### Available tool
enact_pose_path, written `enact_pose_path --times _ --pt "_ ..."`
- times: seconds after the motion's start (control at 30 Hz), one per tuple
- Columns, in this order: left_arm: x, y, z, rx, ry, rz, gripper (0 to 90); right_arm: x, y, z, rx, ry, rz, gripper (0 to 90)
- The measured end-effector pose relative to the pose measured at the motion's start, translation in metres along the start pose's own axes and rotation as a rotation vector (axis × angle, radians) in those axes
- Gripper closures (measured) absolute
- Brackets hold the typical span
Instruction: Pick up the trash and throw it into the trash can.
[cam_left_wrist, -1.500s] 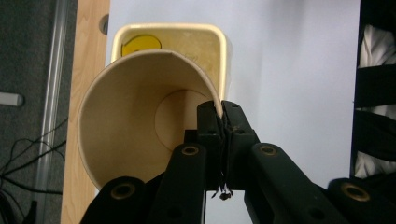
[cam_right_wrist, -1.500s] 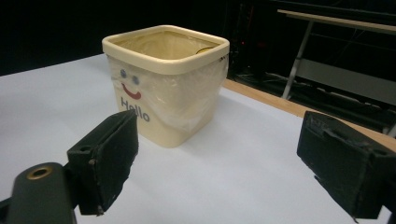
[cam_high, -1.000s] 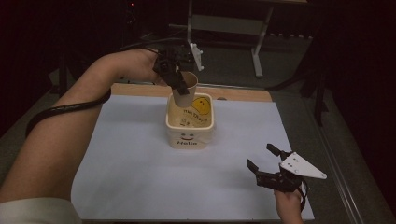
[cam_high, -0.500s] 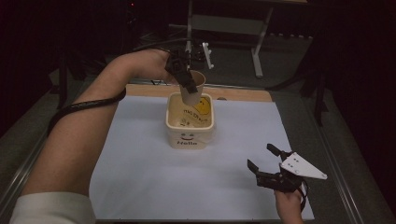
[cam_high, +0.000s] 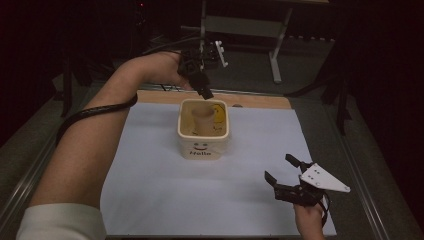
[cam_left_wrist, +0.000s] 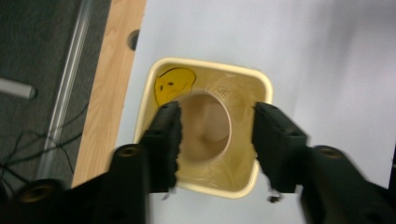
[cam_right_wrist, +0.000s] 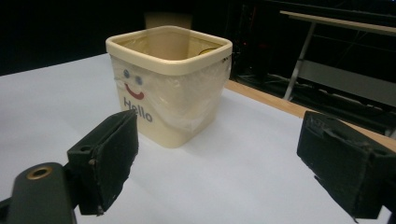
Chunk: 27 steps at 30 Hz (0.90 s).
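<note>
A cream square bin (cam_high: 202, 149) marked "Hello" with a smiley stands on the white sheet (cam_high: 150, 180). A brown paper cup (cam_high: 202, 120) sits inside it, mouth up, slightly blurred. My left gripper (cam_high: 206, 93) hovers just above the bin's far rim, open and holding nothing. In the left gripper view the open jaws (cam_left_wrist: 217, 112) frame the cup (cam_left_wrist: 205, 126) in the bin (cam_left_wrist: 261, 86) below. My right gripper (cam_high: 278, 167) rests open near the sheet's front right corner. Its view looks between the open jaws (cam_right_wrist: 224, 158) at the bin (cam_right_wrist: 173, 102).
A yellow smiley face (cam_left_wrist: 173, 81) shows on the bin's inner wall. A bare wooden strip (cam_high: 260, 101) runs along the table's far edge. A metal stand (cam_high: 240, 25) rises behind the table. The left gripper's cable (cam_high: 90, 115) trails along the forearm.
The left gripper held the cup over the bin's far rim; it has now let go and drawn up and back. The cup has dropped into the bin. The right gripper has not moved.
</note>
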<state>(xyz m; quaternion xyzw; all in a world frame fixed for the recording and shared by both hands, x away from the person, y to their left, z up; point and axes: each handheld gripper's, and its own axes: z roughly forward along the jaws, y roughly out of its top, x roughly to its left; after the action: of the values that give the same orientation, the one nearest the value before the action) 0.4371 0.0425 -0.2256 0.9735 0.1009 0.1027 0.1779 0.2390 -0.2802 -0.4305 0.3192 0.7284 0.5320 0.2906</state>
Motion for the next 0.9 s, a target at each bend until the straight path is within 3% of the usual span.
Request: enact_pose_path --times 0.27,0.47,0.7,0.83,0.9 --pt "-0.003 -0.012 -0.01 -0.058 0.005 -0.046 32.6 0.001 0.0 0.001 0.003 0.001 0.002 12.6" --pt "-0.008 -0.027 -0.016 -0.061 -0.007 -0.071 23.4 0.001 0.0 0.001 0.005 0.001 0.004 12.6" --pt "-0.011 -0.044 -0.022 -0.094 -0.006 -0.1 18.9 0.002 0.0 0.002 0.007 0.002 0.003 12.6" --pt "-0.012 -0.052 -0.023 -0.094 -0.025 -0.112 16.3 0.002 0.0 0.003 0.008 0.002 0.004 12.6" --pt "-0.013 -0.057 -0.023 -0.093 -0.06 -0.119 9.7 0.002 0.0 0.003 0.008 0.003 0.002 12.6"
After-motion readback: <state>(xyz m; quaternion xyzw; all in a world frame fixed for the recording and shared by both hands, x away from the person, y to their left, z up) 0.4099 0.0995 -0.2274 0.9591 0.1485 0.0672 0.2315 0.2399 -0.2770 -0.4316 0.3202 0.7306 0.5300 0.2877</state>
